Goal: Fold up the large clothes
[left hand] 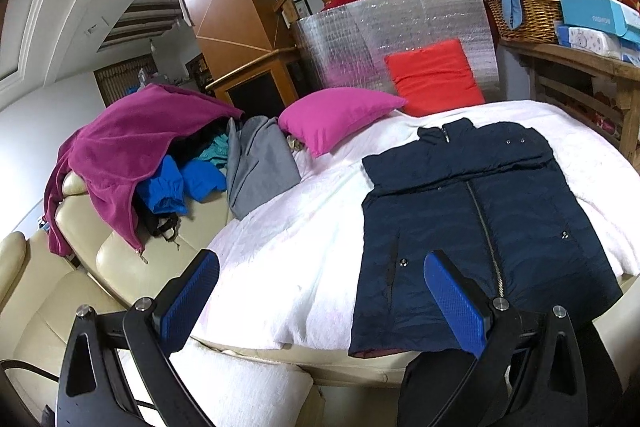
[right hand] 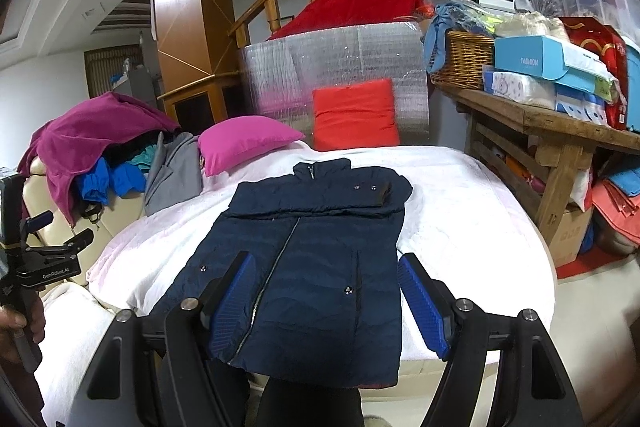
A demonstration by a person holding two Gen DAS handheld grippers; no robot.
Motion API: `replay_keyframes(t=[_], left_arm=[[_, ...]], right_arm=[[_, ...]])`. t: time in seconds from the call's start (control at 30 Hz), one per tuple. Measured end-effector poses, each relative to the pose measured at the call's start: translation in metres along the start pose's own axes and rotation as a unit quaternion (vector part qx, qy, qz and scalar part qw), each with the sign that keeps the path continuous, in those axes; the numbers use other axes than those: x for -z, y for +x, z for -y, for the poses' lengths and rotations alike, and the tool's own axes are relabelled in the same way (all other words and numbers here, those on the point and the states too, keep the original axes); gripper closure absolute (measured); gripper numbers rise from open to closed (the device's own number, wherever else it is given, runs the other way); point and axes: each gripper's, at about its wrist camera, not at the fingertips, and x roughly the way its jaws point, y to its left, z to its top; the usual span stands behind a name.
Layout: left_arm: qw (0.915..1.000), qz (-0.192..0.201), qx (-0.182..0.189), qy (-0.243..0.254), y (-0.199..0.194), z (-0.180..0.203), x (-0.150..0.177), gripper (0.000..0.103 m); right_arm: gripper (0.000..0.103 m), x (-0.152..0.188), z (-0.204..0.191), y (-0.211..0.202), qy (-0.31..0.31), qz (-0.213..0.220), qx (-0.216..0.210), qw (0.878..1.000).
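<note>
Navy jacket (right hand: 312, 267) runs lengthwise from bottom centre up-frame — my right gripper (right hand: 326, 301) straddles its hem, left gripper (left hand: 320, 301) hangs off its left edge, both spread, empty.

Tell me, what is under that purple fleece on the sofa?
Under the purple fleece a heap of clothes pokes out: a bright blue garment, something teal and dark fabric. A grey garment lies beside it. The rest of the heap is hidden by the fleece.
</note>
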Motion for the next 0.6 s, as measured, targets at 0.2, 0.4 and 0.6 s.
replay_keyframes(t=[0.2, 0.4, 0.6], left_arm=[[0.9998, -0.020, -0.005, -0.001, 0.015, -0.003, 0.010, 0.001], [0.9989, -0.046, -0.012, 0.002, 0.033, -0.003, 0.023, 0.001], [0.9971, -0.074, -0.020, 0.006, 0.054, -0.003, 0.036, 0.001]], right_arm=[[0.026, 0.005, 0.003, 0.010, 0.003, -0.013, 0.008, 1.000], [0.026, 0.015, 0.012, 0.026, 0.014, -0.037, 0.024, 0.999], [0.026, 0.029, 0.028, 0.044, 0.033, -0.067, 0.040, 0.996]])
